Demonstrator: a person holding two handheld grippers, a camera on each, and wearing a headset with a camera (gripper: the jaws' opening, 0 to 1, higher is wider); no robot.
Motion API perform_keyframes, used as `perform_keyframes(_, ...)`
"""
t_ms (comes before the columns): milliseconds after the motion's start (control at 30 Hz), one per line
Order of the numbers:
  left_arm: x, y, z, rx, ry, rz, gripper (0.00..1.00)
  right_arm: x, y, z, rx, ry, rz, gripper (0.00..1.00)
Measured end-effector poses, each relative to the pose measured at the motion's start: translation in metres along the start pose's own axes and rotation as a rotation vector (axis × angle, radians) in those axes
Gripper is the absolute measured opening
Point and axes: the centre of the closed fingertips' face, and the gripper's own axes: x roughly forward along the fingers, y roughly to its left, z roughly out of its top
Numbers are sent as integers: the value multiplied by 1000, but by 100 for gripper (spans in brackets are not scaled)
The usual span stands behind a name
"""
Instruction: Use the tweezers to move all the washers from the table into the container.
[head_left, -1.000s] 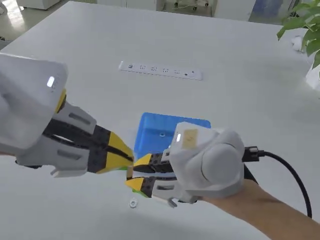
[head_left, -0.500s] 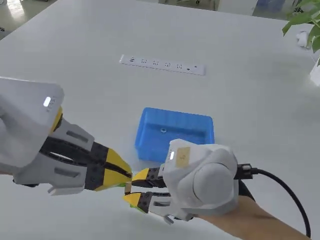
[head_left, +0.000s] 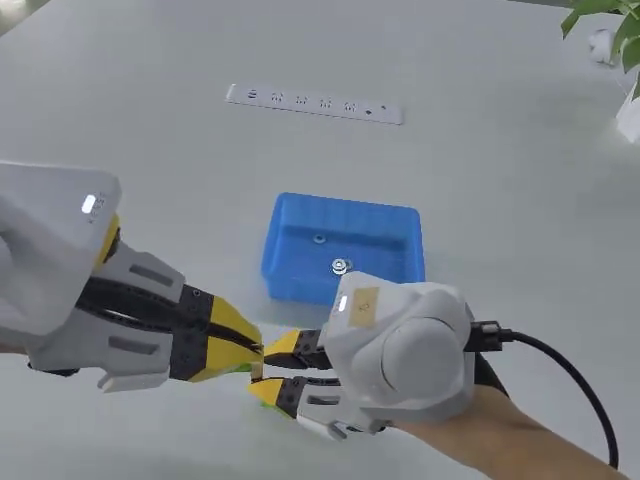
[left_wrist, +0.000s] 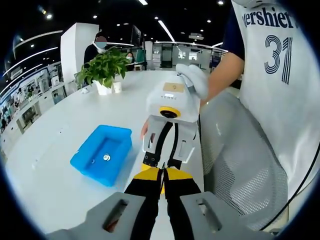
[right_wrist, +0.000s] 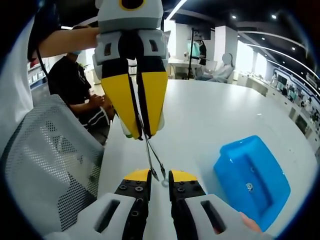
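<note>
Two washers (head_left: 340, 266) in container (head_left: 345, 207) beyond tongs; third washer (right_wrist: 165, 183) on bench (head_left: 480, 150) at tweezers (right_wrist: 149, 150) tips. Left tongs (left_wrist: 163, 176) clamp tweezers; right tongs (right_wrist: 160, 175) narrow, grip unclear

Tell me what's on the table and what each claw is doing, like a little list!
table: white
container: blue, open, on the table
washers: two lie inside the container
tweezers: pinched in the left claw, tips pointing at the right claw
right claw: nearly closed; grip unclear
power strip: beyond the container
plant: potted, on the table
</note>
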Motion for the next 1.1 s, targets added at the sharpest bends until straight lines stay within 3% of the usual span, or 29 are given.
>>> perform_keyframes(267,1,0,-8,-20,11,4,6,1,-2,-4,12,6,-2,15)
perform_keyframes(633,3,2,-3,-27,-11,1,6,0,-4,-4,21,1,-7,15)
perform_keyframes(1100,10,2,-1,-16,1,-15,6,-7,-1,-10,39,7,-21,15)
